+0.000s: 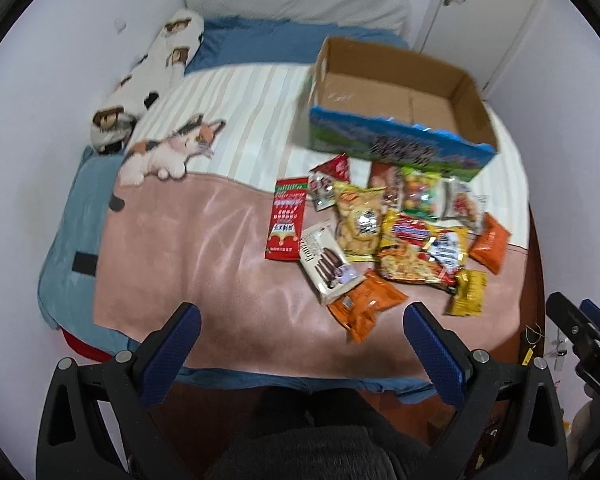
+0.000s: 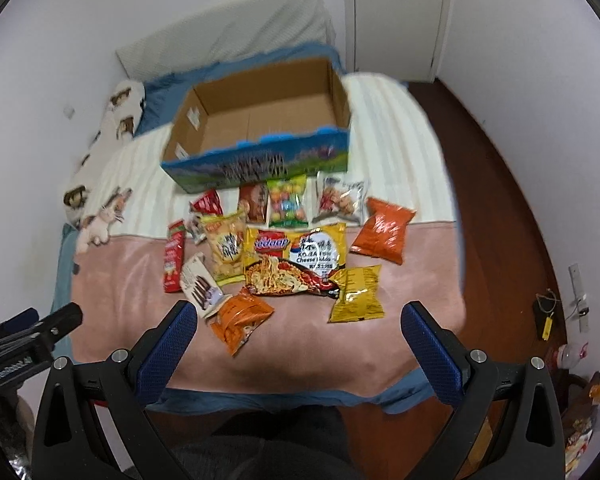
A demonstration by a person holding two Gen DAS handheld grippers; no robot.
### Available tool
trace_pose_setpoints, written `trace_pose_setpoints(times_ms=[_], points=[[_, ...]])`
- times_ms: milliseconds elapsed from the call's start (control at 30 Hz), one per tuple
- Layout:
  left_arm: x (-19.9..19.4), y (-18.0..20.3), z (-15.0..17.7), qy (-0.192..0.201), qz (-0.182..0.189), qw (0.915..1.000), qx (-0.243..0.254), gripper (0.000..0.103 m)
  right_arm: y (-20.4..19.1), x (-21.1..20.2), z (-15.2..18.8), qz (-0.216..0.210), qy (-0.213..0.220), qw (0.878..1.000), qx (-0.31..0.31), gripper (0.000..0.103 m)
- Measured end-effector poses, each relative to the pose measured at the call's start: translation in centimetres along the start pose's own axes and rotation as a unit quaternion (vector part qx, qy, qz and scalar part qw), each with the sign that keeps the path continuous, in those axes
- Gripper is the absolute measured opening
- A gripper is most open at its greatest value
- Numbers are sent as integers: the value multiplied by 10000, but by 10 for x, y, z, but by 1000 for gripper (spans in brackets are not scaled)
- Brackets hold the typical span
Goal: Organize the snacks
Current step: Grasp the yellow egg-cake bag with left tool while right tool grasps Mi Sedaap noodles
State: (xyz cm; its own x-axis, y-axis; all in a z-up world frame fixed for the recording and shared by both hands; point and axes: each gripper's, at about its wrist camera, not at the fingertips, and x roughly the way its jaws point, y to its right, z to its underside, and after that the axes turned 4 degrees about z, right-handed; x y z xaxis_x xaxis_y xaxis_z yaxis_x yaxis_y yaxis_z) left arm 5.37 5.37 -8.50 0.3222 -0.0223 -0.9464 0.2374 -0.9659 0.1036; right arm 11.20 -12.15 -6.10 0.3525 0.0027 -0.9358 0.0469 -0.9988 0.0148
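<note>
**A:** Where are the snacks, and what would they feel like to pick up?

**B:** A loose pile of snack packets [image 2: 284,248] lies on the pink blanket [image 2: 140,280] of a bed, just in front of an open cardboard box [image 2: 260,120] whose inside is bare. They look light, crinkly and slippery. The big noodle packet [image 2: 296,264] in the middle seems brittle inside, so I would pinch it by a sealed edge, not across the noodles. The orange bag [image 2: 240,318] nearest the foot of the bed looks puffed and soft; its crimped end seems the safest hold.

**A:** And the stiffer ones?

**B:** The red sachet [image 1: 286,220] and the chocolate-stick packet [image 1: 328,260] on the pile's left side look flatter and firmer, likely easy to grip across a short edge.

**A:** How are the tools held?

**B:** Both hover above the foot of the bed, short of the pile, pointing toward the box. The left tool [image 1: 300,336] has its blue-padded jaws spread wide and holds nothing. The right tool [image 2: 298,336] is the same: wide apart, nothing between the pads. They sit side by side, each glimpsed at the edge of the other's view.
</note>
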Motion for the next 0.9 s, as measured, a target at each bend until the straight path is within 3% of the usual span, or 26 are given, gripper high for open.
trace_pose_setpoints(times_ms=[167,267,400,467,500,567,600,733,800,867,900], points=[[61,-16,-6,-412,-319,9986,-134,103,-30,88,-14,269,-501,9892,-1349,103],[99,-25,-7,-704,-429,9963,-256,103,-49,137,-19,414,-808,9687,-2308,103],[135,-34,-7,-942,-491,9930,-522,103,-76,192,-20,720,-1000,9252,-3589,103],[150,-35,-6,-1046,-482,9913,-644,103,-84,218,-18,845,-1126,8989,-4149,103],[156,-35,-6,-1079,-482,9905,-699,103,-89,235,-15,889,-1253,8799,-4497,103],[169,-34,-5,-1168,-545,9887,-770,103,-93,254,-11,948,-1415,8553,-4893,103],[174,-33,-4,-1203,-555,9880,-797,103,-96,269,-7,977,-1527,8366,-5169,103],[191,-36,-3,-1291,-691,9846,-952,103,-100,302,-1,931,-1736,7967,-5714,103],[196,-39,-3,-1336,-769,9825,-1050,103,-101,310,-4,744,-1824,7965,-5717,103],[199,-42,-3,-1361,-825,9806,-1144,103,-104,318,-14,576,-1873,8130,-5483,99],[200,-44,-4,-1348,-856,9801,-1175,103,-101,318,-21,477,-1866,8294,-5245,95]])
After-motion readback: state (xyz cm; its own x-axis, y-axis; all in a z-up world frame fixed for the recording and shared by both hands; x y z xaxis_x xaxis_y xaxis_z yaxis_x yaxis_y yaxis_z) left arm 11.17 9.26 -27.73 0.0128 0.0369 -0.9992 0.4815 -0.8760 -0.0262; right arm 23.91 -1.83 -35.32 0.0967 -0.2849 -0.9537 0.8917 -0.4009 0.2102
